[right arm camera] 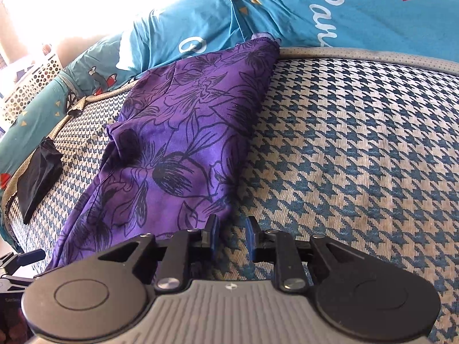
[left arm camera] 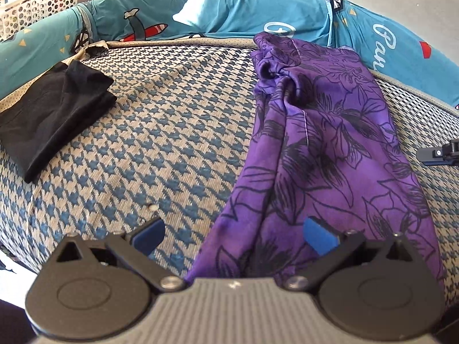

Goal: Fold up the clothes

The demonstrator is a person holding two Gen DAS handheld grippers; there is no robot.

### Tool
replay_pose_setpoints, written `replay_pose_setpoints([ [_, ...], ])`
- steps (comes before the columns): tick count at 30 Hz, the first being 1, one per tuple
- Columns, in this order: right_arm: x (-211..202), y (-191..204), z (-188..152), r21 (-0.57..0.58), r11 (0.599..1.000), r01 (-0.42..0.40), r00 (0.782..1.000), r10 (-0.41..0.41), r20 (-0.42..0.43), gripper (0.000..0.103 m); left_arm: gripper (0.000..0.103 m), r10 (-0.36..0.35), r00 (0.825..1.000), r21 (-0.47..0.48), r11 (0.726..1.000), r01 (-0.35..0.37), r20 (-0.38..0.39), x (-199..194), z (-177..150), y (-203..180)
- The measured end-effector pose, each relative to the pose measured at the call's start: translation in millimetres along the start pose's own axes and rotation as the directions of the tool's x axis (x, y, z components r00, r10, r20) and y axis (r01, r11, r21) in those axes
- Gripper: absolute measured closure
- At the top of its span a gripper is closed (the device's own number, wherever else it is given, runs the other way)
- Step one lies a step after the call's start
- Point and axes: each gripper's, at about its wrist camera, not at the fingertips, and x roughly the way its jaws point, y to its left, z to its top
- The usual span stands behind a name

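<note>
here left gripper (left arm camera: 233, 236) gapes over purple garment (left arm camera: 330, 149) edge, right gripper (right arm camera: 231, 238) seemingly unclenched beside it.

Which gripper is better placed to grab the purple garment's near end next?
Likely left. The left gripper is wide open with the purple garment lying between its fingers. The right gripper, narrowly open, sits beside the garment's edge over bare mattress.

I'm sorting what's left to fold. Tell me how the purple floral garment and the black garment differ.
The purple floral garment is patterned with dark flower outlines; the black garment is plain. The purple one lies stretched out long with a bunched, wrinkled far end; the black one sits as a compact folded stack. The purple one lies mid-mattress, the black one at the left edge. Both rest on the houndstooth mattress.
</note>
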Motion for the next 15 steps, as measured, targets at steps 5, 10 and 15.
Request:
replay_pose_setpoints([
  [5, -13.0, -1.4, -9.3, -0.016, 1.0, -0.004, 1.0, 0.004, 0.002, 0.082, 0.0, 0.003, 1.0, 0.004, 1.0, -0.003, -0.008, -1.6, -5.4, -1.7],
  [10, -20.8, -1.4, -21.2, -0.027, 1.0, 0.005, 1.0, -0.005, -0.014, 0.081, 0.0, 0.006, 1.0, 0.008, 1.0, -0.006, -0.016, -2.5, -10.0, -2.2],
  [15, -28.1, 3.3, -34.9, -0.043, 0.999, -0.004, 1.0, 0.003, -0.025, 0.076, 0.0, 0.009, 1.0, 0.012, 1.0, -0.008, -0.024, -3.4, -14.6, -2.6],
])
